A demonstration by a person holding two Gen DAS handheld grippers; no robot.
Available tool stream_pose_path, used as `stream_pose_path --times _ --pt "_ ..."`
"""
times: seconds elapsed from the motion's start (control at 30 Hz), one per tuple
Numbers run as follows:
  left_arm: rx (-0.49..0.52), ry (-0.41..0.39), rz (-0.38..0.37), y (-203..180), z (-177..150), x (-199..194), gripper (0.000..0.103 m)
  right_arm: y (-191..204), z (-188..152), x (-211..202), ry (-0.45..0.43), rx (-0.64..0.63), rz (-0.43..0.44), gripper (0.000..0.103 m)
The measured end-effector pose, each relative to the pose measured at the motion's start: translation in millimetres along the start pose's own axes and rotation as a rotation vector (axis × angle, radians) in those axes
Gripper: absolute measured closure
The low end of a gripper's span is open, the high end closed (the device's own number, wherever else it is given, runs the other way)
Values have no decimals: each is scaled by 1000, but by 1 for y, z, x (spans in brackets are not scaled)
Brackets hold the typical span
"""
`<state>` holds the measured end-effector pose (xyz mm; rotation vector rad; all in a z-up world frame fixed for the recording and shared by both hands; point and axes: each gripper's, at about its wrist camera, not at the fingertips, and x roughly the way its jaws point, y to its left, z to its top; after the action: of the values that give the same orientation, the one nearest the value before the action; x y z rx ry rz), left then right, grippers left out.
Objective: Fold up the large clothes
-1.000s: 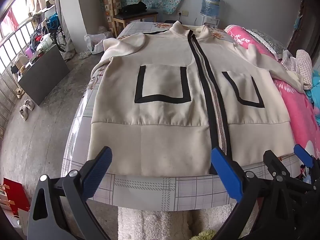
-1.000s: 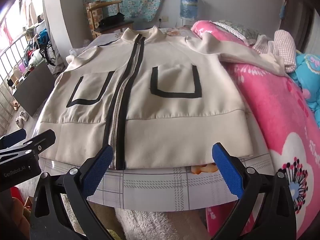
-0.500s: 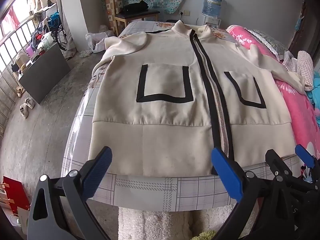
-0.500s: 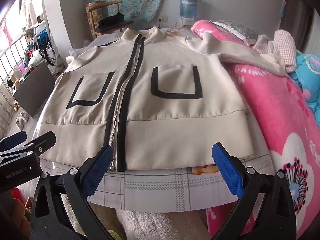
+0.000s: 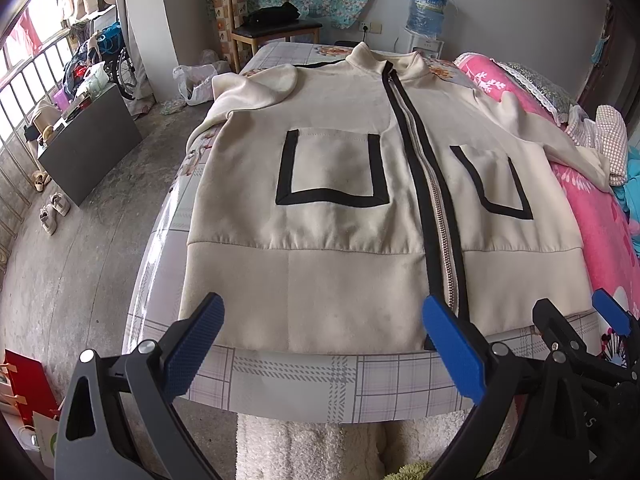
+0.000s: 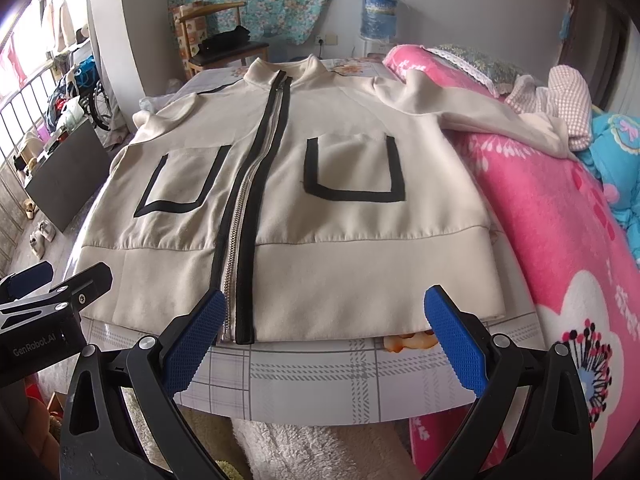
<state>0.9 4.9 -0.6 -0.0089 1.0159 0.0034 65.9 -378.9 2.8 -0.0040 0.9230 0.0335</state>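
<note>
Checked bedsheet (image 5: 304,384) under flat, zipped cream jacket (image 5: 340,208)

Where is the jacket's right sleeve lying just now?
In the right wrist view the sleeve stretches rightwards from the jacket across the pink blanket, its cuff beside the checked cloth.

A lived-in home bedroom: a bed (image 5: 304,384) with a checked sheet and pink blanket (image 6: 560,216), a wooden chair (image 5: 256,28), a water dispenser (image 5: 426,20), shoes (image 5: 54,208) on the concrete floor (image 5: 80,264).
</note>
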Motion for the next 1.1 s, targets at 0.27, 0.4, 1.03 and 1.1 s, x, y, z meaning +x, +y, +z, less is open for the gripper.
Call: stream_pose_path --times 0.27,0.4,1.03,1.1 --pt "-6 -2 -3 1 0 -1 6 0 1 -2 -9 -2 -9 8" --pt "-10 -3 -6 3 -1 -2 5 2 1 -4 -17 -10 -18 8" --pt "-14 -9 13 6 -1 -7 5 2 1 -6 -25 -28 -44 8" --pt "-16 -10 18 7 0 -7 5 2 2 -6 -27 -30 -48 8"
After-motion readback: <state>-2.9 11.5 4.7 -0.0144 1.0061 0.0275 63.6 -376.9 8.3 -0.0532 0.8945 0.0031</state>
